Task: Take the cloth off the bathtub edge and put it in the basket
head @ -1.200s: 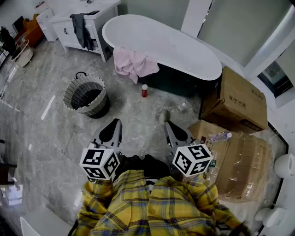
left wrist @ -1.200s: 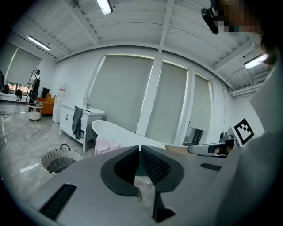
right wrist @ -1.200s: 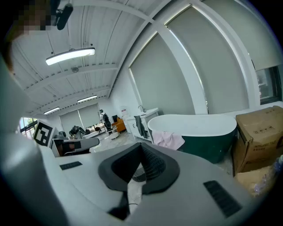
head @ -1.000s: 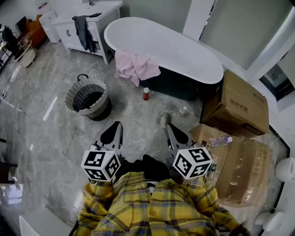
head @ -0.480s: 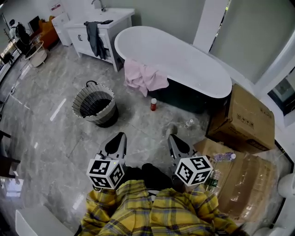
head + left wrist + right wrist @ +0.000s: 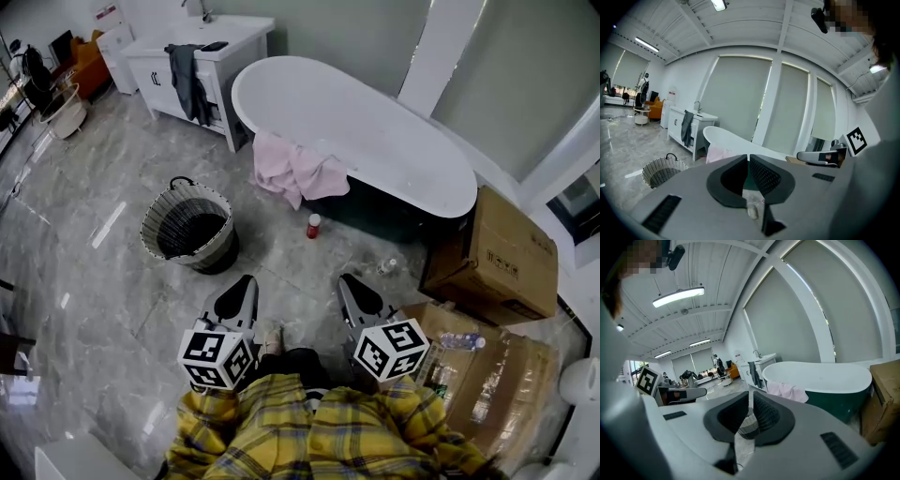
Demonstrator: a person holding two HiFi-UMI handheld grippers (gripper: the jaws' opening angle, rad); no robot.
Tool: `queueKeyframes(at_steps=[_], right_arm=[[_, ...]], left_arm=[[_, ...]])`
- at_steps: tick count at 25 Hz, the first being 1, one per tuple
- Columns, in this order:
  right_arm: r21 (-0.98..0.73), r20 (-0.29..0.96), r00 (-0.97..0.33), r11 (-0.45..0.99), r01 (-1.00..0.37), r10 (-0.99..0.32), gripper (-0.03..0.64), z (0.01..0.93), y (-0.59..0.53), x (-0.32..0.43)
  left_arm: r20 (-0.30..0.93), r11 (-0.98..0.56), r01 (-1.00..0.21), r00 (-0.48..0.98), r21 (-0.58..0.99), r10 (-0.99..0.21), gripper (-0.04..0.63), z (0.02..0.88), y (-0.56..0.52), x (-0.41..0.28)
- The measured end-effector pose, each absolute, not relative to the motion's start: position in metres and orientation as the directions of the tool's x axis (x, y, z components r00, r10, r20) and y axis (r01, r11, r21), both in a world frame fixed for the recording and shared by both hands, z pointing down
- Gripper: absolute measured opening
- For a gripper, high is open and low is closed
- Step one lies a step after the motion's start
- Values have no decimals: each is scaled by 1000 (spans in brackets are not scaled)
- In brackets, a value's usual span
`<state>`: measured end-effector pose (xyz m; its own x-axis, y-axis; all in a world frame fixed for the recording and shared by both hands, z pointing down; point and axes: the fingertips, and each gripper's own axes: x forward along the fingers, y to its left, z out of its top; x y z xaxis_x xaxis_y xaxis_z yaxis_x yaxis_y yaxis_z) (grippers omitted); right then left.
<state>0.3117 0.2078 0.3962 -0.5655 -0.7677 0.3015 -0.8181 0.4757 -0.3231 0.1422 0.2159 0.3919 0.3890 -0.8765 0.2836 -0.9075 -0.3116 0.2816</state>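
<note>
A pink cloth (image 6: 295, 171) hangs over the near edge of the white bathtub (image 6: 375, 131), with its lower part draped down the dark side. The round woven basket (image 6: 187, 225) stands on the floor to the left of the tub and holds nothing I can see. My left gripper (image 6: 246, 280) and right gripper (image 6: 345, 279) are held side by side low in the head view, well short of the cloth, both shut and empty. The left gripper view shows the cloth (image 6: 719, 153) and basket (image 6: 663, 169) beyond the closed jaws. The right gripper view shows the cloth (image 6: 787, 391) on the tub (image 6: 825, 373).
A red-capped bottle (image 6: 313, 226) stands on the floor just under the cloth, and a small bottle (image 6: 386, 267) lies to its right. Cardboard boxes (image 6: 492, 248) fill the right side. A white vanity with a dark garment (image 6: 192, 80) stands behind the basket.
The person has stepped forward, so both shut grippers have come nearer the tub and basket. A shoe now shows between the grippers. The cloth and basket have not moved.
</note>
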Motion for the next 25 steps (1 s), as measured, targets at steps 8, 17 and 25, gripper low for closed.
queueKeyframes(at_steps=[8, 17, 25], right_arm=[[-320, 333, -562, 470, -823, -757, 110, 409, 123, 258], [-281, 382, -524, 445, -850, -761, 127, 434, 49, 227], [-229, 424, -522, 470, -852, -740, 183, 465, -29, 218]], left_arm=[[292, -319, -901, 402, 293, -868, 29, 396, 143, 86], [308, -327, -904, 405, 275, -861, 29, 406, 90, 42], [326, -317, -905, 402, 282, -856, 29, 421, 35, 32]])
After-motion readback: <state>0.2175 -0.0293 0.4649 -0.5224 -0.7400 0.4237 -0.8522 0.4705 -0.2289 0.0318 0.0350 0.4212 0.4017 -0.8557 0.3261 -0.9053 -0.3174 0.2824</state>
